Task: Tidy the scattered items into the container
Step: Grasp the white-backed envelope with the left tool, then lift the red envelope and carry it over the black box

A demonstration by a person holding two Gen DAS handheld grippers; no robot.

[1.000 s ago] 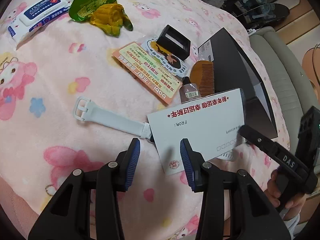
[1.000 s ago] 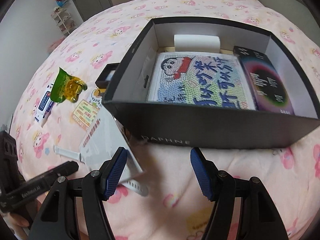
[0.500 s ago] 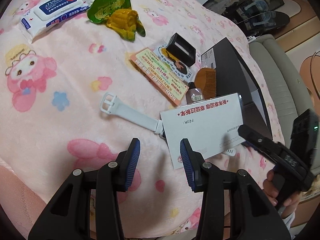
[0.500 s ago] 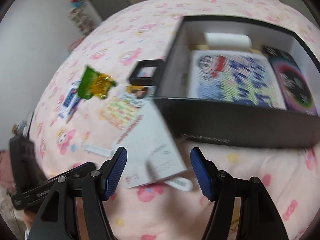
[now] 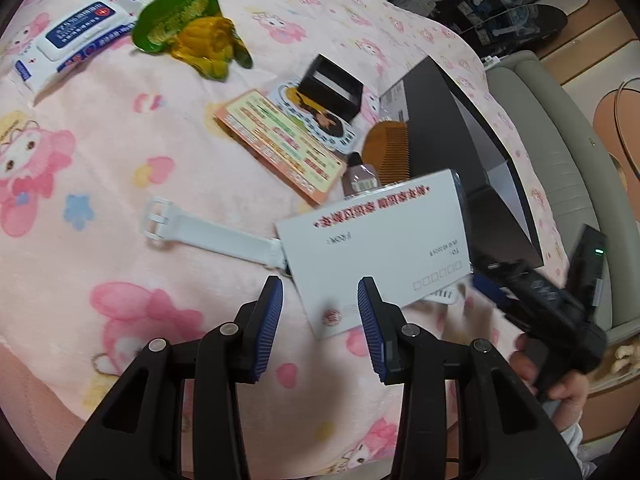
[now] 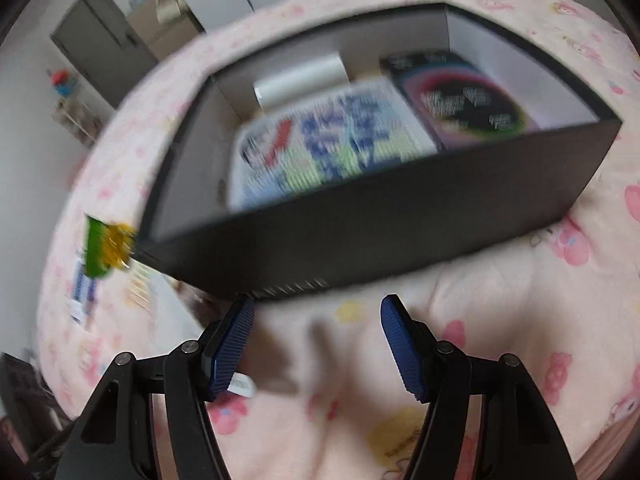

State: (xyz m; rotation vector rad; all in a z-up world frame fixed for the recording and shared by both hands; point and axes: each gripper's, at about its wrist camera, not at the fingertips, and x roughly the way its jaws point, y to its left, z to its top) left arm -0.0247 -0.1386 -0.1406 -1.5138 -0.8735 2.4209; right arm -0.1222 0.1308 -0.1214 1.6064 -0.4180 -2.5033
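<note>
Two jaws of the left gripper (image 5: 319, 304) are standing apart, empty, hovering over the envelope (image 5: 380, 248) lying across a white strap (image 5: 216, 236) on the blanket (image 5: 80, 272), beside the box (image 5: 460, 152). Right wrist view is blurring: right gripper (image 6: 316, 332) is hanging open, empty, before the box (image 6: 360, 232) holding a printed sheet (image 6: 320, 144).

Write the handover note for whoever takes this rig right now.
Left gripper: open, holding nothing, just short of the white envelope.
Right gripper: open, holding nothing, in front of the black box; that view is blurred.
Already in the box: a printed sheet, a dark packet, a white roll.
Left on the blanket: envelope, white strap, comb, small bottle, cards, small black box, green snack pack, wipes.
</note>
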